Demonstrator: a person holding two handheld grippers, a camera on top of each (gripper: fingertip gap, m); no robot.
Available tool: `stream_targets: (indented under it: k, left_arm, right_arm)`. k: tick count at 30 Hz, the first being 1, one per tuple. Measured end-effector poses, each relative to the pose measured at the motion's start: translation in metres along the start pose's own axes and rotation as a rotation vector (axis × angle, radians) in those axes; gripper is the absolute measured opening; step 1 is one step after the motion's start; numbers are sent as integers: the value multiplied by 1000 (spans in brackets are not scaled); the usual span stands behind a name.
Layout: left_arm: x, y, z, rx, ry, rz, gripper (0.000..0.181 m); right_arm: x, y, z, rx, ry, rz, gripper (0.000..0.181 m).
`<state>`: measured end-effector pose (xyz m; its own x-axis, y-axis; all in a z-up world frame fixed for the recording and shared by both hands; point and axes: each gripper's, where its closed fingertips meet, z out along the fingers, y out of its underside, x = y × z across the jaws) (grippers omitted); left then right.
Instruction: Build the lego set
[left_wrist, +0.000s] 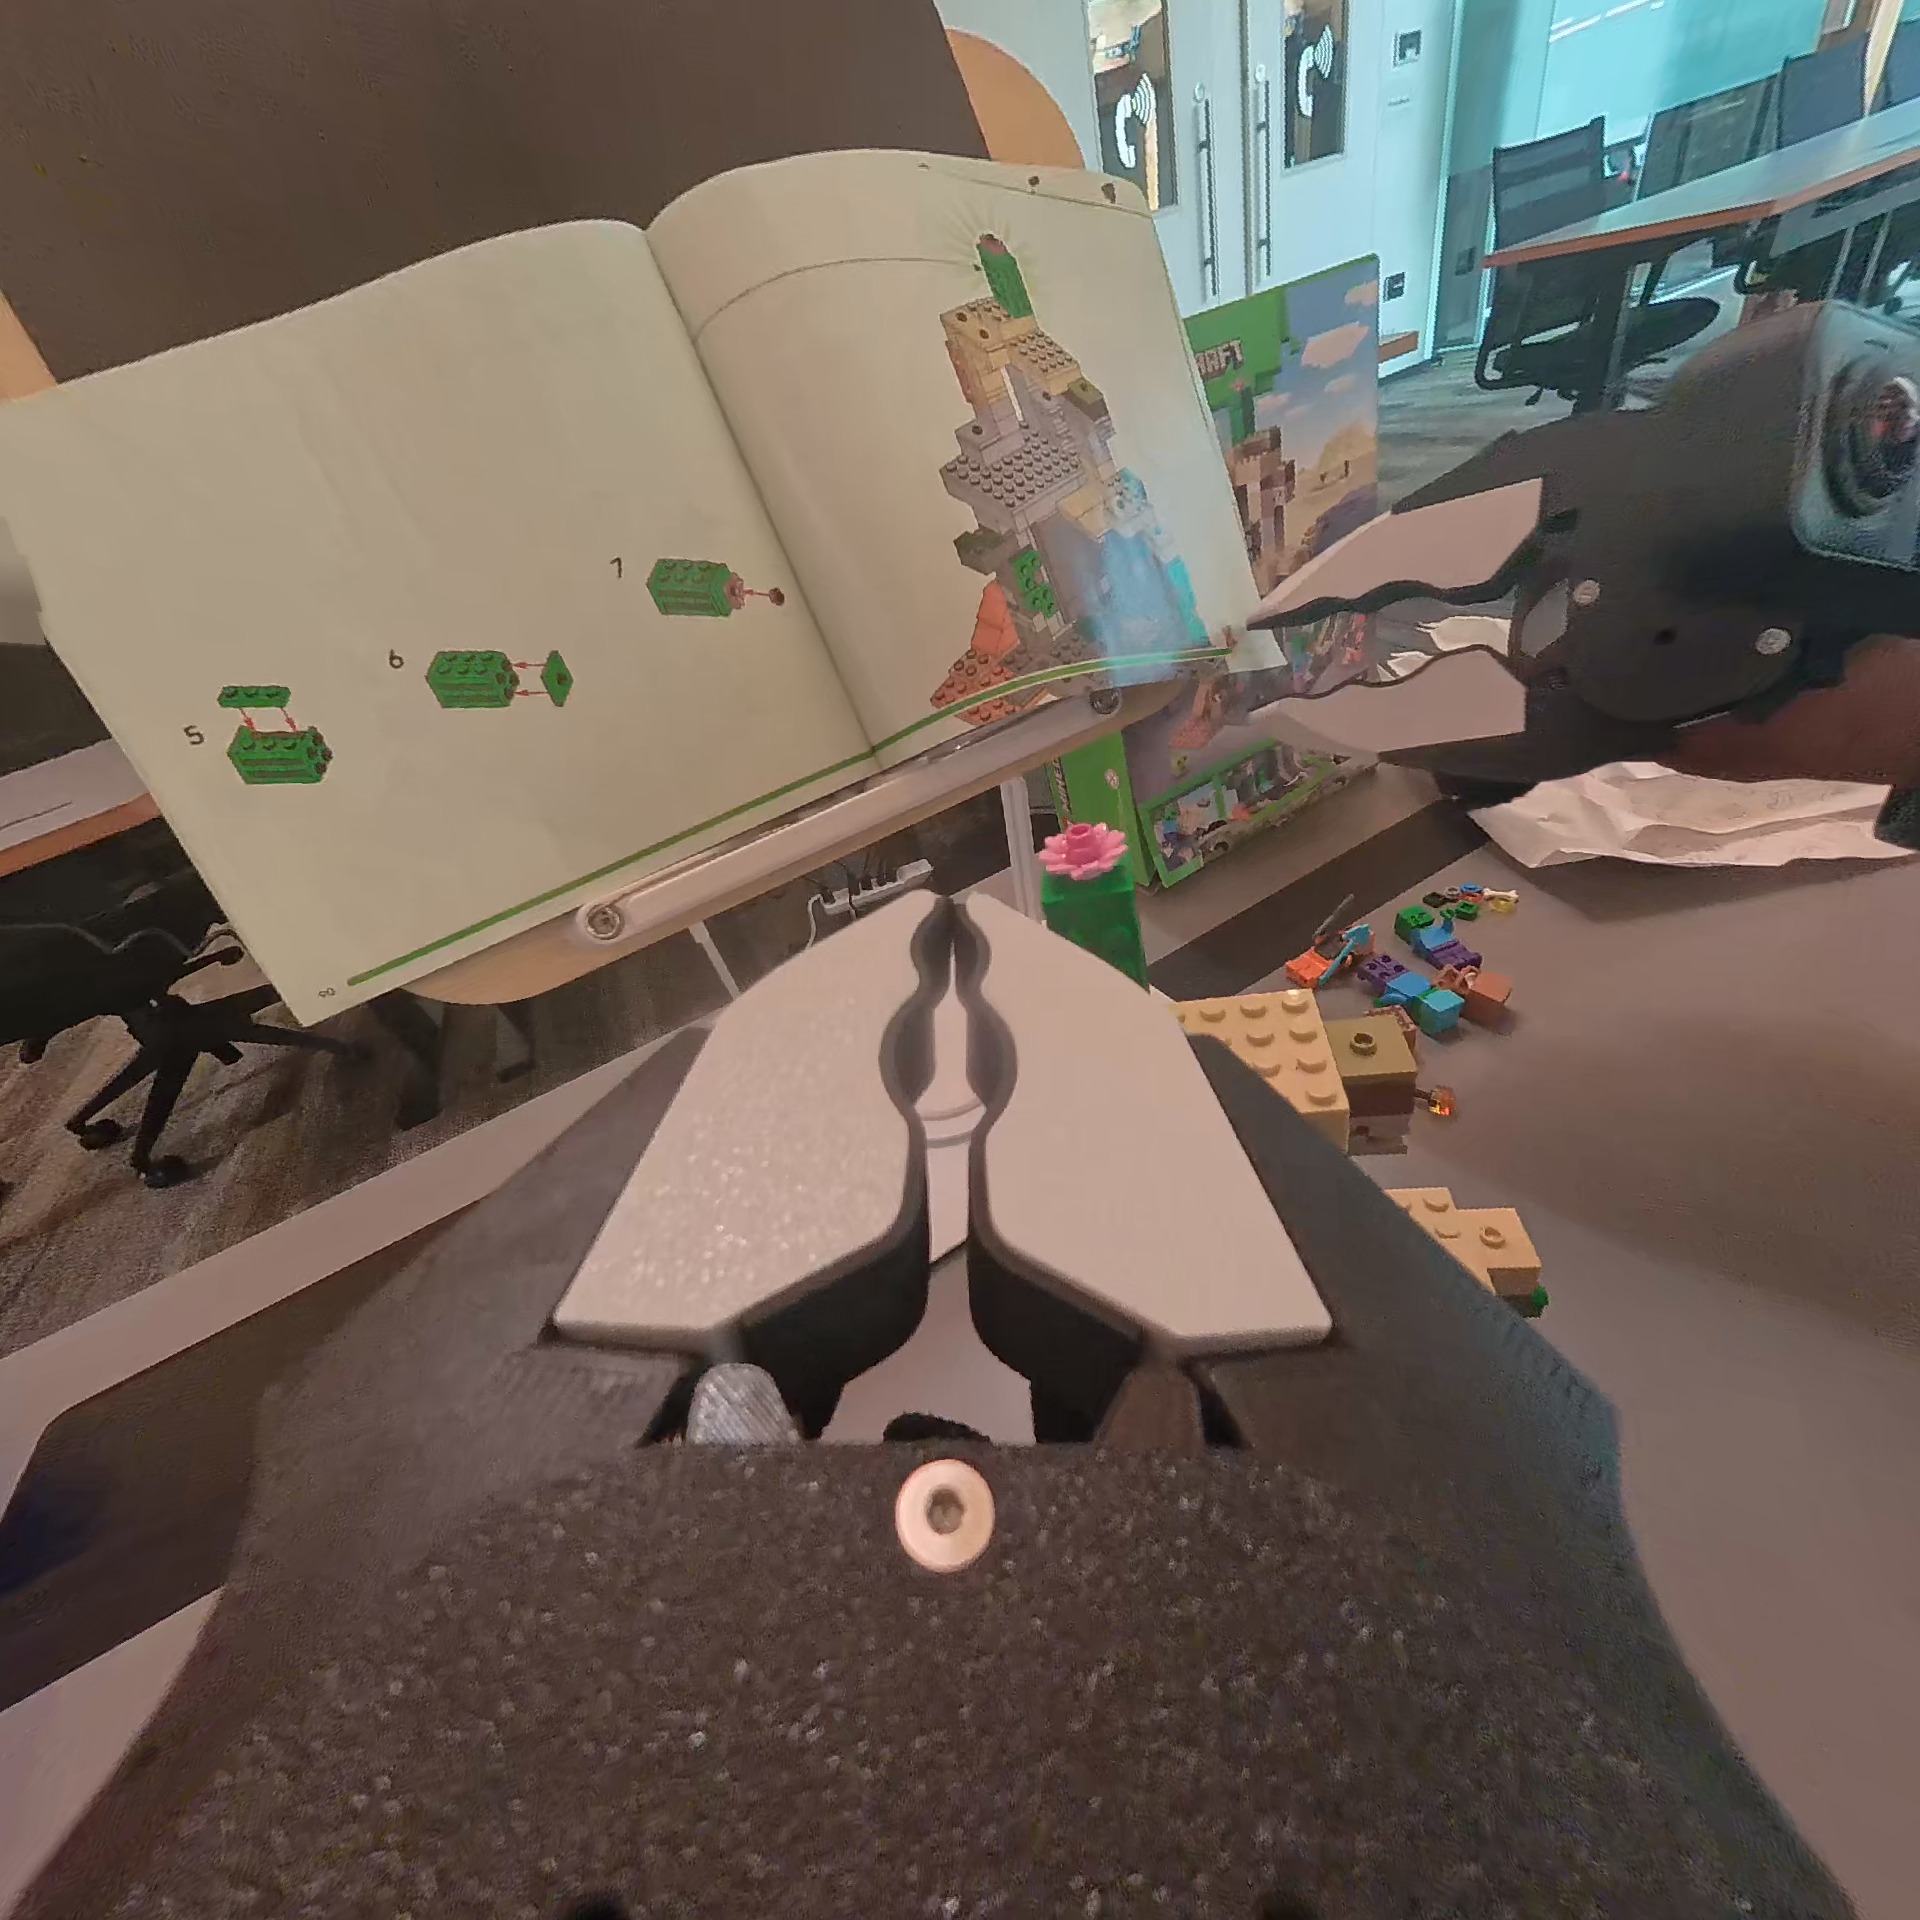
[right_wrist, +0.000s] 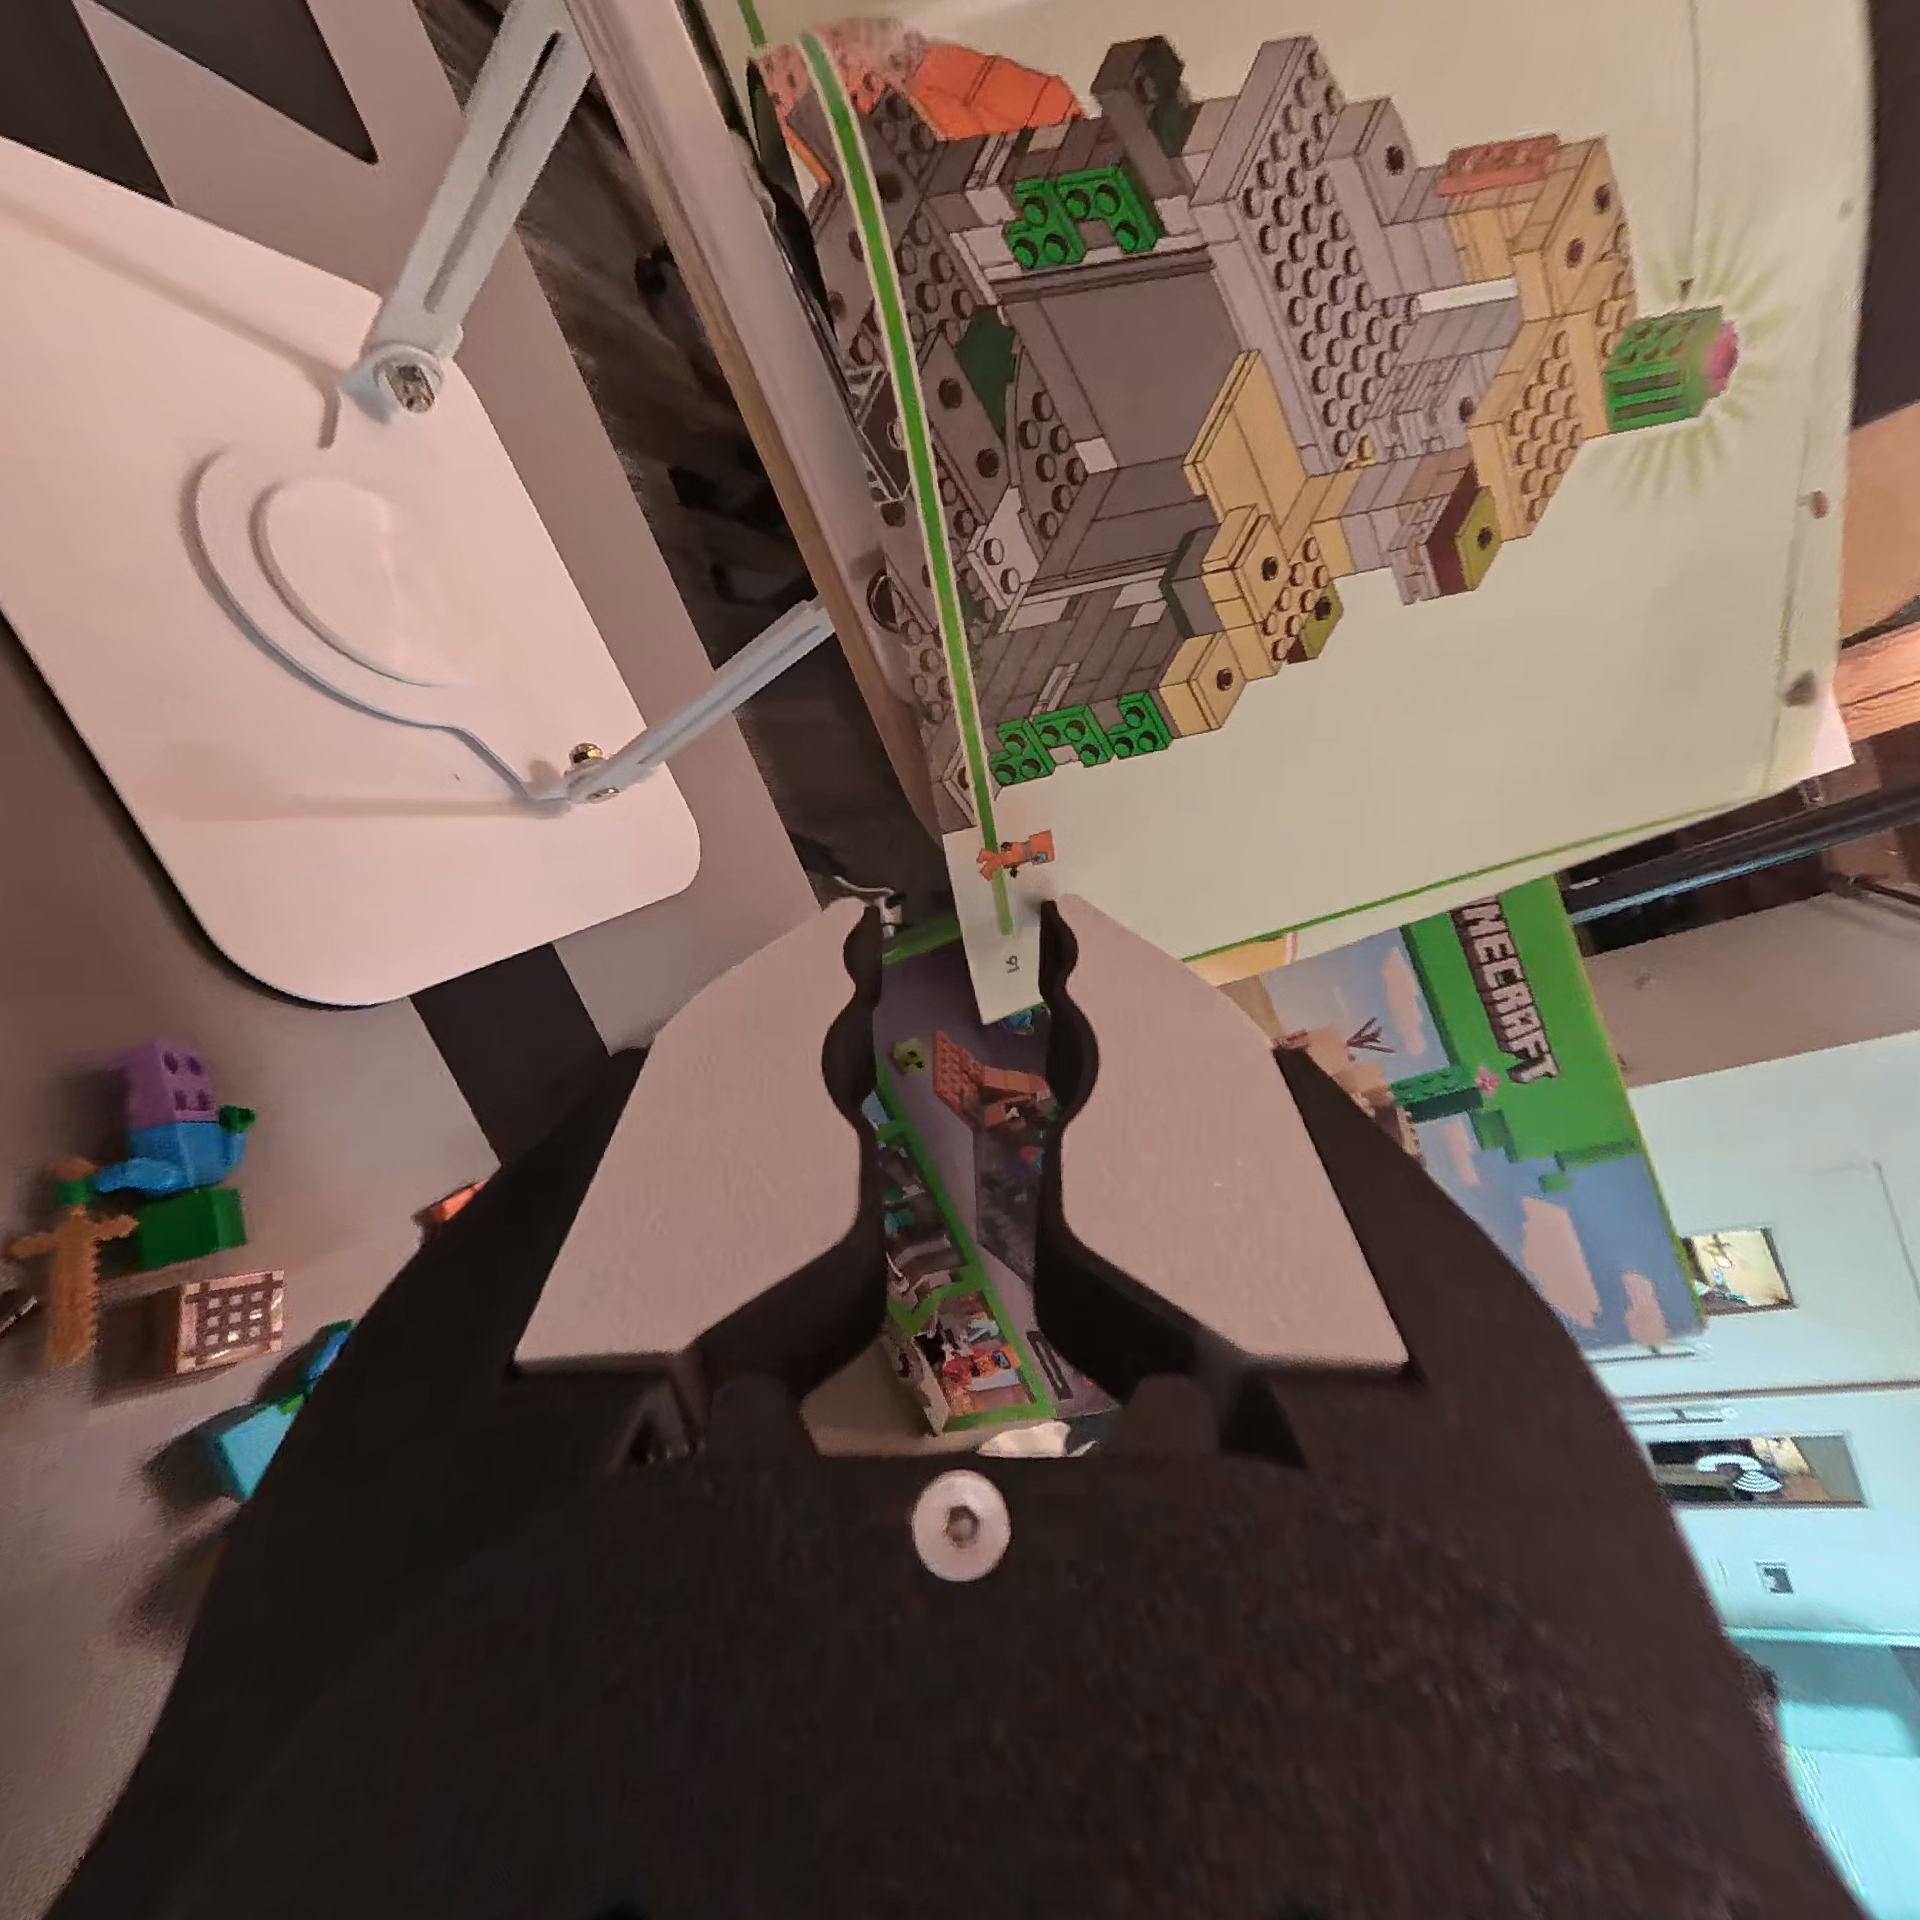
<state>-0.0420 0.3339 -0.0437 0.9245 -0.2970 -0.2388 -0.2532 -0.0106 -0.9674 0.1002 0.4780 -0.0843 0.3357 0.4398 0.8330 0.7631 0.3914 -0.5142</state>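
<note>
Lego build (left_wrist: 1278, 1049) of tan bricks lies just right of my left gripper (left_wrist: 945, 920), whose jaws are pressed together on nothing; a green cactus (left_wrist: 1096, 914) with a pink flower stands just beyond the tips. Loose pieces (left_wrist: 1413, 961) are scattered farther right. My right gripper (right_wrist: 961, 914) has its jaws apart, the tips at the lower corner of the manual (right_wrist: 1351, 520) page, which rests on a stand (right_wrist: 312, 623). Behind it is the box (right_wrist: 1507, 1143)

Left wrist view faces the instruction booklet (left_wrist: 623, 540) from below, right wrist view rolled sideways, close to its corner (right_wrist: 1351, 468)
</note>
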Motion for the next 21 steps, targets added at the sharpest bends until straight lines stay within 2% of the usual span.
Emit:
stream_targets:
  k: [8, 21]
  left_arm:
    - [-2, 2, 1, 1, 6, -11, 0]
    - [0, 4, 2, -4, 14, -13, 0]
  right_arm:
    - [3, 6, 7, 3, -7, 44, 21]
    - [13, 6, 15, 21, 47, -71, 12]
